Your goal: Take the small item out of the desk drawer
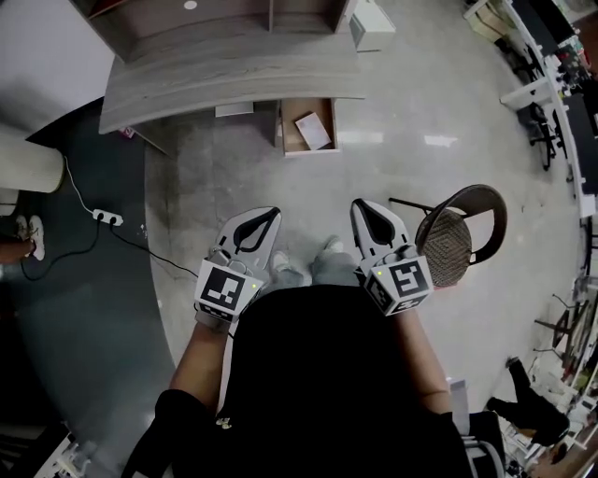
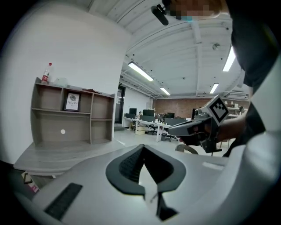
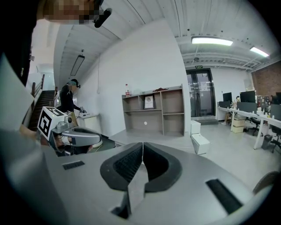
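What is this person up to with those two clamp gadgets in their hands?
A person stands back from a desk, holding a left gripper and a right gripper. Both grippers are shut and empty, pointing toward the desk. A drawer under the desk is open, with a flat pale item lying inside. Nothing has been picked up yet. A chair stands to the person's right.

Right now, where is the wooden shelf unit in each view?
Head view: shelf unit at the top edge, behind the grey desk.
Left gripper view: shelf unit at the left, mid-height.
Right gripper view: shelf unit at the centre, against the white wall.
Shared landmark: the grey desk before it.
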`<state>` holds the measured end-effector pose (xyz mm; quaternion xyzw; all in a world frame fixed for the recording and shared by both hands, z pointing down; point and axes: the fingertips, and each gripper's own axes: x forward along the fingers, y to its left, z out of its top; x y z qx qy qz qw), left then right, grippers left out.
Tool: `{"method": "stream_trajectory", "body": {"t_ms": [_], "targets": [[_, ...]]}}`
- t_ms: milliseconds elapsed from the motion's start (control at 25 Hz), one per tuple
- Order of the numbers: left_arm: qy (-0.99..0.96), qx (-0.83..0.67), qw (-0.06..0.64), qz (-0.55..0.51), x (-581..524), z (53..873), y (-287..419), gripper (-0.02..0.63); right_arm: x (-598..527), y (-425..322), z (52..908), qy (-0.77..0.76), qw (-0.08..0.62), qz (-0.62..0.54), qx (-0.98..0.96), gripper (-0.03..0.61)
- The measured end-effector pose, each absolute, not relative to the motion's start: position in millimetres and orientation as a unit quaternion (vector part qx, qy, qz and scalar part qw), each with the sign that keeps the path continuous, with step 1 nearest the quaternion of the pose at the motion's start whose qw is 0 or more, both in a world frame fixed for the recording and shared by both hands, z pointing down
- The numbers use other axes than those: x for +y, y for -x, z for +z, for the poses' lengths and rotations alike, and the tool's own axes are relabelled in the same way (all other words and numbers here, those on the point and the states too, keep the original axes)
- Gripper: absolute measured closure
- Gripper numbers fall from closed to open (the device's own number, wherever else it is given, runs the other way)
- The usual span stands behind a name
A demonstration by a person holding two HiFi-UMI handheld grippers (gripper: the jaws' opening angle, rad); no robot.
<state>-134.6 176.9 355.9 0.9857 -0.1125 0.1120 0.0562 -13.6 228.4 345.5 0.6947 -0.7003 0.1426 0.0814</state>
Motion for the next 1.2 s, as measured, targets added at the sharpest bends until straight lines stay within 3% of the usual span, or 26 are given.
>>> {"method": "stream_trajectory", "body": {"t_ms": [360, 960, 1200], "targets": [[-0.977, -0.157, 0.067, 0.130, 123.0, 374.2, 105.4, 0.604, 158.5, -19.5, 358.8, -0.667, 0.077, 0.151, -0.726, 0.581], [-0.938, -0.276, 0.113, 0.173, 21.4, 393.3, -7.3, 0.604, 29.0, -127.2, 412.8, -0.529, 0.132, 0.212, -0.811, 0.580], [-0.917, -0.322, 0.134, 0.192, 8.8, 403.4, -24.2, 0.604, 1.9, -146.3, 451.7, -0.486, 0.161, 0.238, -0.825, 0.551]]}}
